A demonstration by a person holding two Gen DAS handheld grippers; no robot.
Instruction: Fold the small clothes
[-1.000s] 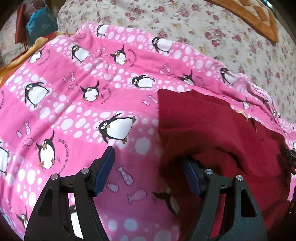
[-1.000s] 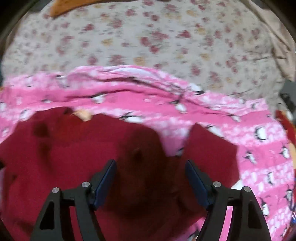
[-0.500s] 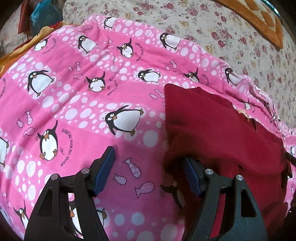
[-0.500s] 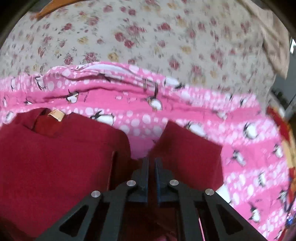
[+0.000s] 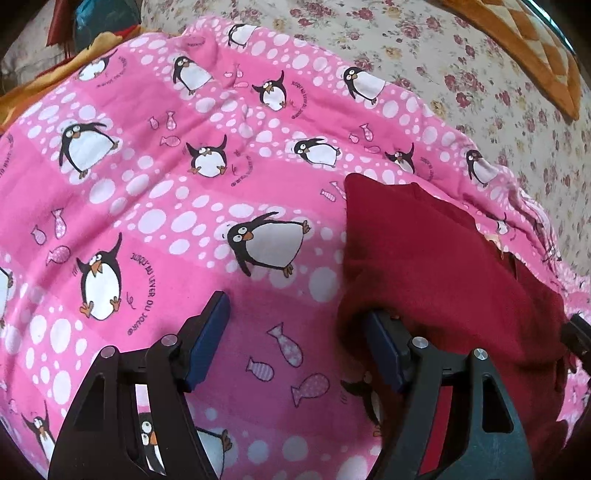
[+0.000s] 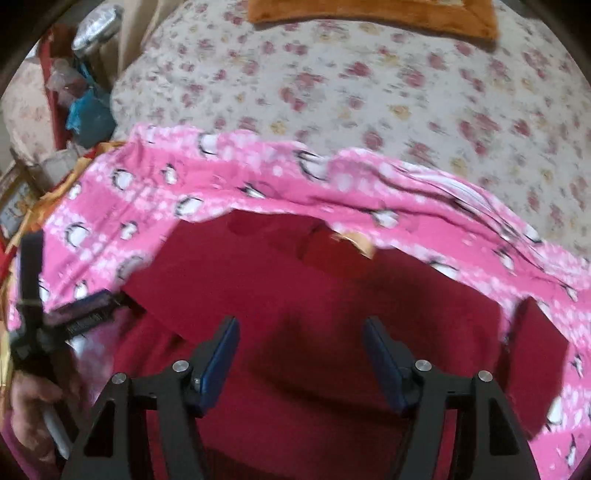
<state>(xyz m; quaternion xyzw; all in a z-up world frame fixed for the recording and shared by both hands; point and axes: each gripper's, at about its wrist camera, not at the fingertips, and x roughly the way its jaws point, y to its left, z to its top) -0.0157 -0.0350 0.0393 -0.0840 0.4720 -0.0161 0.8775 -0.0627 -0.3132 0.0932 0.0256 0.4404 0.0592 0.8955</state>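
Note:
A dark red small garment (image 5: 424,258) lies on a pink penguin-print blanket (image 5: 166,184), with a tan label at its neck (image 6: 354,242). My left gripper (image 5: 295,332) is open at the garment's left edge; its right finger (image 5: 384,347) sits under a fold of the red cloth, its left finger (image 5: 207,332) over the blanket. My right gripper (image 6: 301,354) is open and empty above the middle of the garment (image 6: 314,295). A sleeve (image 6: 535,350) sticks out at the right. The left gripper also shows in the right wrist view (image 6: 77,310).
The blanket (image 6: 258,177) lies on a floral bedspread (image 6: 369,92). An orange quilted mat (image 5: 535,55) is at the far side. Blue and red bags (image 6: 85,110) and a silver item (image 6: 96,29) stand at the far left beside the bed.
My right gripper was shut on the garment half a second ago; it has opened and swung left over the garment's body. My left gripper stays open at the left edge.

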